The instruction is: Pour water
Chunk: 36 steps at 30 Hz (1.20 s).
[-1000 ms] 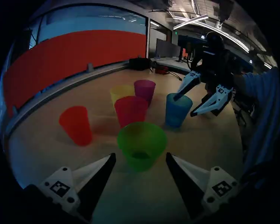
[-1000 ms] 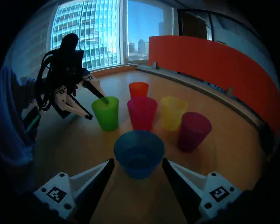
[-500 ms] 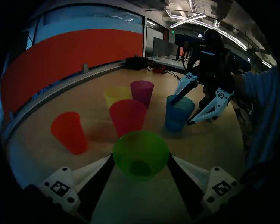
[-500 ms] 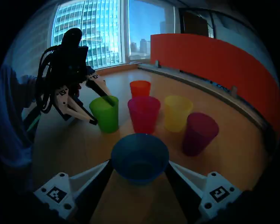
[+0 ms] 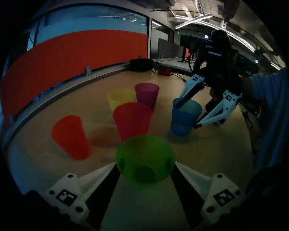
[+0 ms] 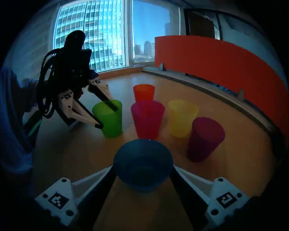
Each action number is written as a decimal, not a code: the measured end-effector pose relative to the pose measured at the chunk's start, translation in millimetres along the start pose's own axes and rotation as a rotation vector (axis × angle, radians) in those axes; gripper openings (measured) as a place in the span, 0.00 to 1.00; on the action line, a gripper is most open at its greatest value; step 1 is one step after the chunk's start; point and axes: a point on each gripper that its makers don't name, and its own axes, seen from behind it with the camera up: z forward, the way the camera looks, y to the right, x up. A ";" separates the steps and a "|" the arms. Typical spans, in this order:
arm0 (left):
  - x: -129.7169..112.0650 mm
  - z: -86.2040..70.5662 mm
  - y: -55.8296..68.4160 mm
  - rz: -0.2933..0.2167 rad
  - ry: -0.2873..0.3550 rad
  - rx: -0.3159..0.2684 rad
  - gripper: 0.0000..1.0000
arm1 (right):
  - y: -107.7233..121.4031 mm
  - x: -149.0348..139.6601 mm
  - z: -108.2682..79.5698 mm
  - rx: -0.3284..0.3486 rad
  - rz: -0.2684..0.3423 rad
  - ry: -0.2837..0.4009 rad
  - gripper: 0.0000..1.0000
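Beside the red cup (image 5: 132, 117), the left gripper (image 5: 144, 168) jaws pinch the upright green cup (image 5: 145, 154); the right gripper (image 6: 143, 169) jaws bracket the blue cup (image 6: 143, 159), grip unconfirmed.

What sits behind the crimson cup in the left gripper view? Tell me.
The yellow cup stands right behind the crimson cup, which covers its lower part; the purple cup stands next to the yellow one.

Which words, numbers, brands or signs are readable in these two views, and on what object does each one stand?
No text can be read.
Square black-and-white markers on the left gripper and the right gripper: patterns, no letters.
The green cup and the blue cup: no print visible.
Small green ceiling light: too small to read.
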 end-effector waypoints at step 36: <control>52.6 -47.0 -23.0 -0.017 0.171 0.102 0.85 | 1.1 58.9 -21.7 -0.050 0.026 0.160 0.89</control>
